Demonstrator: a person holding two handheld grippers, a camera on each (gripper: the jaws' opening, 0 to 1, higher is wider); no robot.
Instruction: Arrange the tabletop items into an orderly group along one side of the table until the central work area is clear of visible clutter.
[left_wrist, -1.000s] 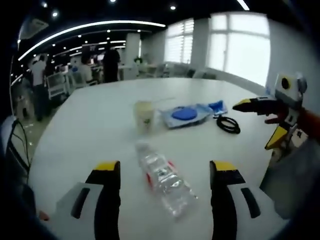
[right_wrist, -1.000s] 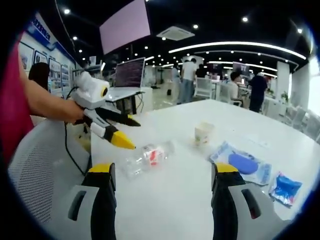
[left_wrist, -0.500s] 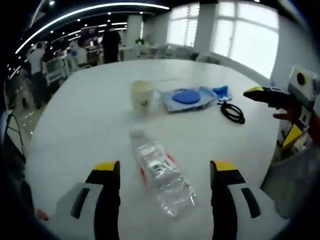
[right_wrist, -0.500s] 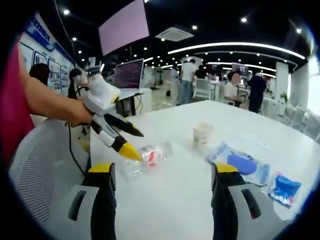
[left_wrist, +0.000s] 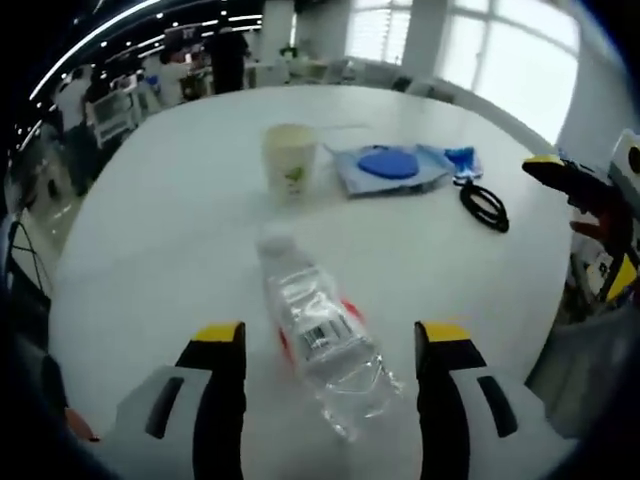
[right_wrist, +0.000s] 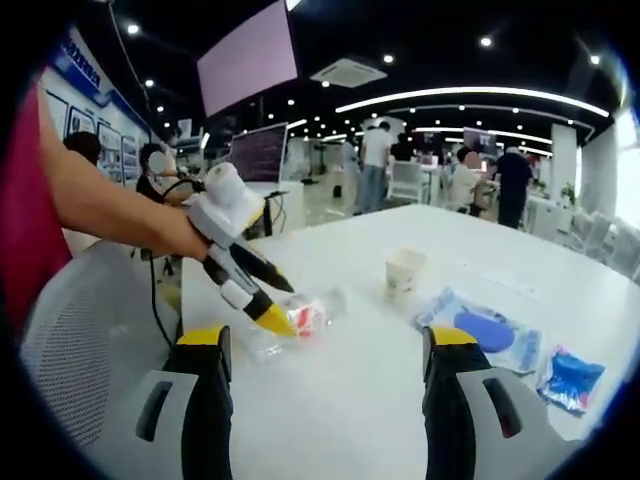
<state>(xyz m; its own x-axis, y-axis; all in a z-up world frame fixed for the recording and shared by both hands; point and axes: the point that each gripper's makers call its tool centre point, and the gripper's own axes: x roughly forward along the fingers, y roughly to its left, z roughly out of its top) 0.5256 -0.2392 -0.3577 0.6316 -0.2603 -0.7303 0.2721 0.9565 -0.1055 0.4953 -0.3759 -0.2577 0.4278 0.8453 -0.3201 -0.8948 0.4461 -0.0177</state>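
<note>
Items listed near to far, as seen from the left gripper view.

1. Left gripper (left_wrist: 330, 350): jaws spread wide, holding nothing, straddling the bottle; its yellow tips meet the bottle in the right gripper view.
2. Water bottle (left_wrist: 320, 345): clear plastic with a red label, lying on its side near the tabletop's near edge, cap end pointing toward the centre.
3. Paper cup (left_wrist: 289, 164): upright, mid-tabletop, well beyond the bottle.
4. Blue-printed flat packet (left_wrist: 390, 166): just beside the cup, with a small blue pouch (left_wrist: 462, 158) at its far end.
5. Black cable coil (left_wrist: 484, 203): toward the tabletop's right edge.
6. Right gripper (left_wrist: 575, 185): released and empty, hovering off that edge.

Risk, as judged: the bottle is round and crushable, so an off-centre squeeze could roll it off the near edge or make it slip free.
</note>
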